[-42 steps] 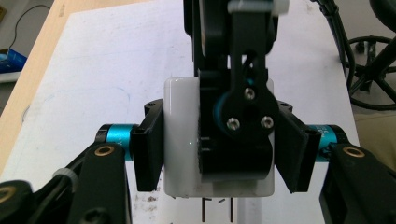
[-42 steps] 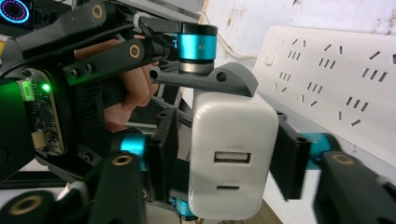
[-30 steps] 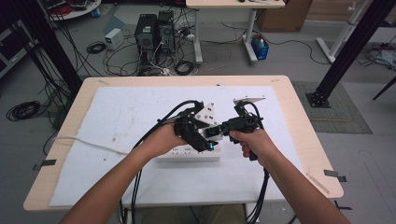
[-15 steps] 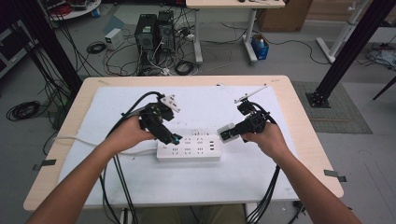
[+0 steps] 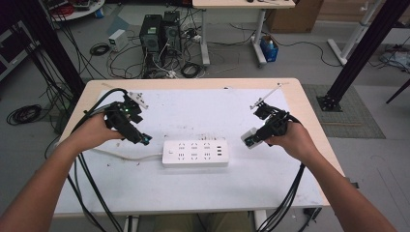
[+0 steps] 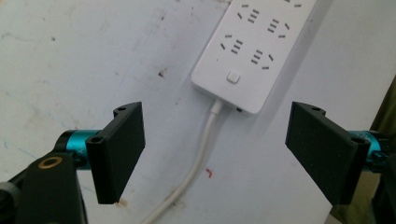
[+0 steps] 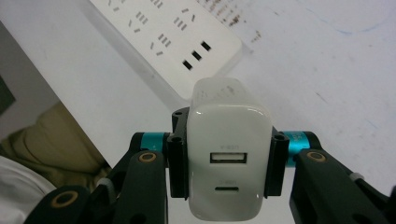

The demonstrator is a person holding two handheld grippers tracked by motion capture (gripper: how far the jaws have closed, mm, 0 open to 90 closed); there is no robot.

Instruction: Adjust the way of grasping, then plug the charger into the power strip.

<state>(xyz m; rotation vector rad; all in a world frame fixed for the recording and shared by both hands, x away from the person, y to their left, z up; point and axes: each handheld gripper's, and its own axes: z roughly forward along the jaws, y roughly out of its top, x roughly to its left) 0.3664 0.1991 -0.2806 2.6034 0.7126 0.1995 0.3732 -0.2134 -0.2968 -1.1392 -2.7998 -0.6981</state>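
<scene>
A white power strip [image 5: 195, 153] lies flat in the middle of the table, its white cable [image 5: 121, 155] running off to the left. My left gripper [image 5: 142, 140] hovers left of the strip. Its jaws have just been opening and stand open with nothing between them. In the left gripper view they frame the strip's switch end [image 6: 254, 51] and cable [image 6: 201, 158]. My right gripper [image 5: 249, 139] is just right of the strip, shut on a white USB charger [image 7: 219, 98] whose port face looks back at the camera. Beyond the charger lies the strip's USB end [image 7: 168, 32].
A white mat [image 5: 203, 111] covers most of the wooden table [image 5: 309, 111]. Black cables trail from both grippers over the near edge. Computer towers [image 5: 157, 31] and tangled leads sit on the floor behind the table. Black frame posts [image 5: 358, 53] stand at either side.
The two grippers, close together over the strip a second ago, have drawn apart. The left went far to the left with its jaws spread; the right shifted right, still holding the charger.
</scene>
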